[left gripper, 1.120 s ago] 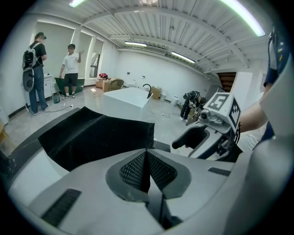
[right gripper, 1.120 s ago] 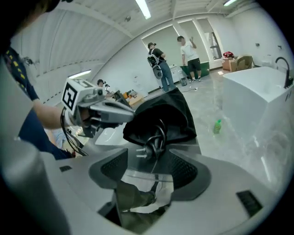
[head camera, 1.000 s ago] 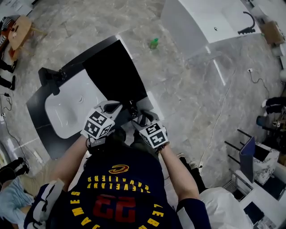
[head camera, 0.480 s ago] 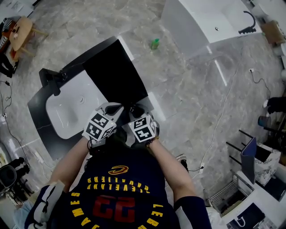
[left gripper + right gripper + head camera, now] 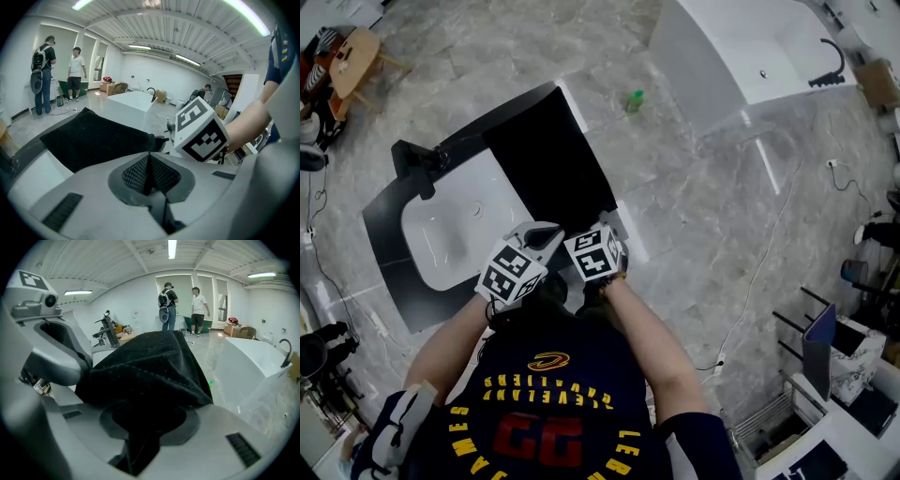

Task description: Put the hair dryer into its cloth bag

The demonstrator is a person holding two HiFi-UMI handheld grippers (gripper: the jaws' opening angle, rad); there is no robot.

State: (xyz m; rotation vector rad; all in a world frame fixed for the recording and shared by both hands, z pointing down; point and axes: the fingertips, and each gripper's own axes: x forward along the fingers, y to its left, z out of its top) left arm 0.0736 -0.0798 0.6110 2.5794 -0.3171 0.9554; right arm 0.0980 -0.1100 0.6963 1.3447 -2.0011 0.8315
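Observation:
The black cloth bag (image 5: 546,169) lies spread over the black counter beyond both grippers. In the right gripper view a bunched fold of the bag (image 5: 150,366) rises up out of my right gripper (image 5: 150,414), whose jaws are shut on it. My left gripper (image 5: 149,157) is shut, with a thin dark edge of the bag (image 5: 93,138) pinched between its pads. In the head view the left gripper (image 5: 539,239) and the right gripper (image 5: 602,239) sit side by side at the counter's near edge. I cannot make out the hair dryer in any view.
A white sink basin (image 5: 455,225) with a black faucet (image 5: 417,161) is set in the counter to the left of the bag. A green bottle (image 5: 634,100) stands on the marble floor and a white bathtub (image 5: 750,47) sits far right. Two people (image 5: 180,305) stand at the back.
My right gripper has moved left until it sits close beside the left gripper at the bag's near edge. The left gripper has stayed where it was.

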